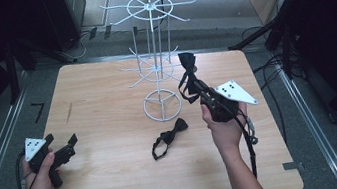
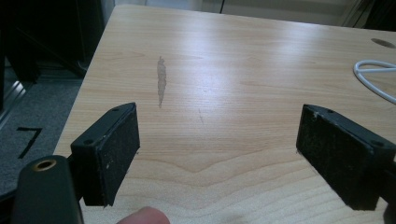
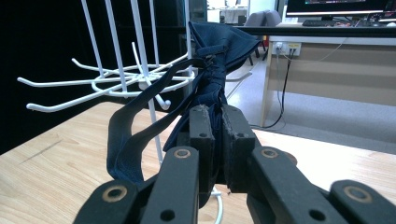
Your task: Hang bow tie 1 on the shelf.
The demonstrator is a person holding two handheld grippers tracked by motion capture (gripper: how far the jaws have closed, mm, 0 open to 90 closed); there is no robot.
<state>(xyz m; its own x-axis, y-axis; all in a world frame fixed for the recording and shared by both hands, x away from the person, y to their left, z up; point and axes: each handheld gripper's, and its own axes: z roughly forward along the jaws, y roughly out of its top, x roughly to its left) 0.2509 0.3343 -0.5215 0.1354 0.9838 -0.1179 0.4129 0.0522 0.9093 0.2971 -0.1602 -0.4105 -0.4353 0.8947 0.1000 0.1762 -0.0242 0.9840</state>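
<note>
My right gripper (image 1: 196, 86) is shut on a dark blue bow tie (image 1: 187, 66), held up beside the lower ring of the white wire rack (image 1: 155, 51). In the right gripper view the bow tie (image 3: 217, 51) sticks up from between the closed pads of the right gripper (image 3: 218, 122), its strap loop (image 3: 126, 140) hanging to the left, close to the rack's hooks (image 3: 112, 81). A second black bow tie (image 1: 169, 137) lies flat on the table in front of the rack's base. My left gripper (image 1: 61, 142) rests open at the table's left edge; nothing lies between the pads of the left gripper (image 2: 217, 156).
The wooden table (image 1: 119, 182) has rounded corners and a dark floor around it. The rack's round base ring (image 1: 162, 105) stands mid-table; part of the base ring (image 2: 373, 77) appears in the left gripper view. Cables (image 1: 273, 66) lie on the floor at right.
</note>
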